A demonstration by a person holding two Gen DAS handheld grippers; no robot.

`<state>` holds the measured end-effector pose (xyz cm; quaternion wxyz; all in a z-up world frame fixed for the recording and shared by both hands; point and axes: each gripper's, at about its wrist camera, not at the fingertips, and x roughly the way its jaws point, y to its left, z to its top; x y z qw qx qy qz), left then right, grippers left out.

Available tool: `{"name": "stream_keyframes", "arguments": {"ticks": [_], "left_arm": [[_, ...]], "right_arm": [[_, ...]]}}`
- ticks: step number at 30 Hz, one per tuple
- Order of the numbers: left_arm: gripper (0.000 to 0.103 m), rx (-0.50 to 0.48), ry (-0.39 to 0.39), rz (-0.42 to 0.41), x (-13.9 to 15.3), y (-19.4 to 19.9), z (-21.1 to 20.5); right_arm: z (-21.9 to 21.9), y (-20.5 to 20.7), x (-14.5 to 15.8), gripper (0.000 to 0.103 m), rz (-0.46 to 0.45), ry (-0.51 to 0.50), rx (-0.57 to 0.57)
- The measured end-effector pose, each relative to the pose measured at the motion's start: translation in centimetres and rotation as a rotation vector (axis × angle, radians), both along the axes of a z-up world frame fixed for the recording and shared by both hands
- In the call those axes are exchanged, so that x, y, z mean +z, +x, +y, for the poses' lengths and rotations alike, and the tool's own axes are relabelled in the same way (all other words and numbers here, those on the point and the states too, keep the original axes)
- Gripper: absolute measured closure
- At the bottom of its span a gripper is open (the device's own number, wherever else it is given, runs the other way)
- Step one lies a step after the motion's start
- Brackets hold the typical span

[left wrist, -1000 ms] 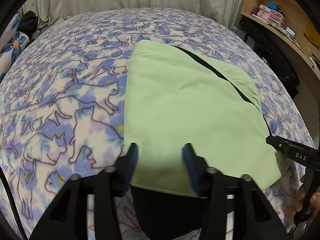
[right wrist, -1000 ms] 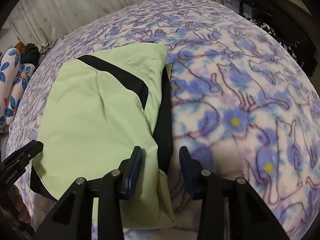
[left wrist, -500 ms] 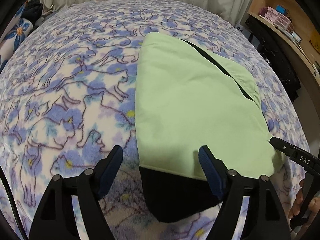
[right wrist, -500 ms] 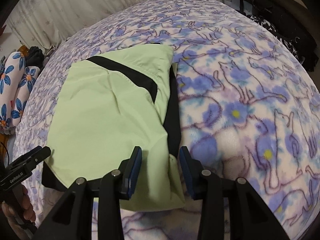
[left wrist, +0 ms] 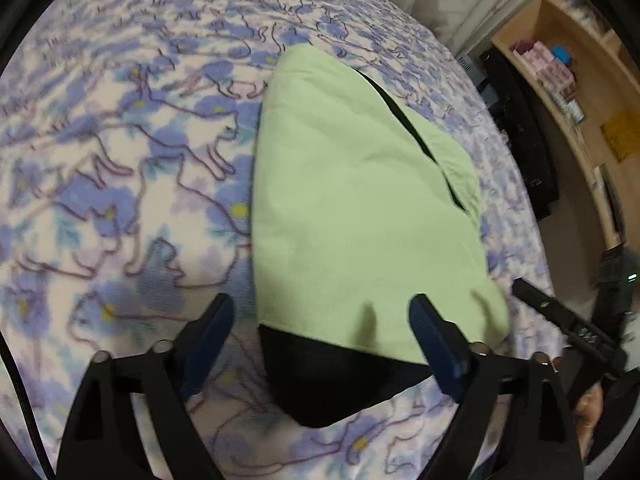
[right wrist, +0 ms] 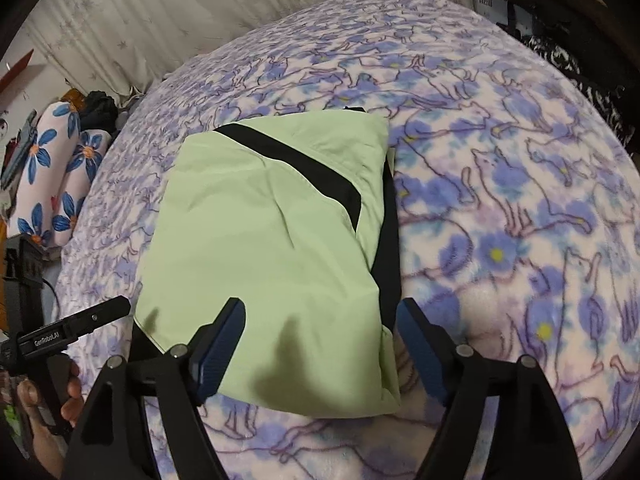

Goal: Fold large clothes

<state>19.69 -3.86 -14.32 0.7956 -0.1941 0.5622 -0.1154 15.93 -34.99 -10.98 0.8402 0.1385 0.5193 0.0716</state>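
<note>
A folded light-green garment [left wrist: 352, 208] with black trim lies flat on the cat-print blanket [left wrist: 120, 184], while the left gripper [left wrist: 322, 330] and the right gripper [right wrist: 320, 332] both hover with jaws spread wide and holding nothing, framing its near edge from either side.

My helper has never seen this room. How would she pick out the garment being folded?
Look at the bed with the blue cat-print blanket. In its middle lies a folded garment, flat. It is the only plain pale green thing there, crossed by a black diagonal stripe, with black fabric showing at its edges.
</note>
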Motion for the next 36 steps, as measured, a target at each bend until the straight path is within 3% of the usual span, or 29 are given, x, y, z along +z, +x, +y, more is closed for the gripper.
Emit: {"name": "stream_keyframes", "arguments": {"ticks": [3, 7, 12, 19, 22, 27, 31, 33, 36], "left_arm": [[0.013, 0.008, -0.06, 0.02, -1.5, 0.9, 0.2], [0.013, -0.022, -0.05, 0.027, -3.4, 2.3, -0.5], [0.013, -0.073, -0.082, 0.035, -5.5, 3.9, -1.7], [0.012, -0.116, -0.128, 0.004, -6.7, 6.2, -2.7], [0.01, -0.14, -0.123, -0.01, -6.8, 6.8, -3.2], [0.009, -0.162, -0.127, 0.0, -7.1, 8.1, -3.7], [0.014, -0.173, -0.082, -0.015, -6.7, 8.2, -4.1], [0.026, -0.176, -0.042, -0.05, -6.0, 7.8, -4.8], [0.052, -0.185, 0.038, -0.107, -4.4, 7.2, -5.4]], "right_arm": [[-0.8, 0.8, -1.3, 0.025, 0.036, 0.035, -0.001], [-2.3, 2.0, -3.4, 0.025, 0.075, 0.093, -0.017], [-4.0, 3.5, -6.1, 0.025, 0.109, 0.24, -0.024], [-3.7, 6.5, -8.3, 0.023, 0.086, 0.412, 0.05], [-2.6, 8.1, -8.8, 0.023, 0.077, 0.439, 0.08], [-0.8, 9.6, -9.1, 0.036, 0.078, 0.394, 0.112], [-1.4, 9.0, -9.2, 0.063, 0.068, 0.399, 0.092], [-1.6, 8.8, -9.2, 0.072, 0.06, 0.409, 0.086], [-0.8, 8.5, -8.3, 0.085, 0.036, 0.377, 0.093]]}}
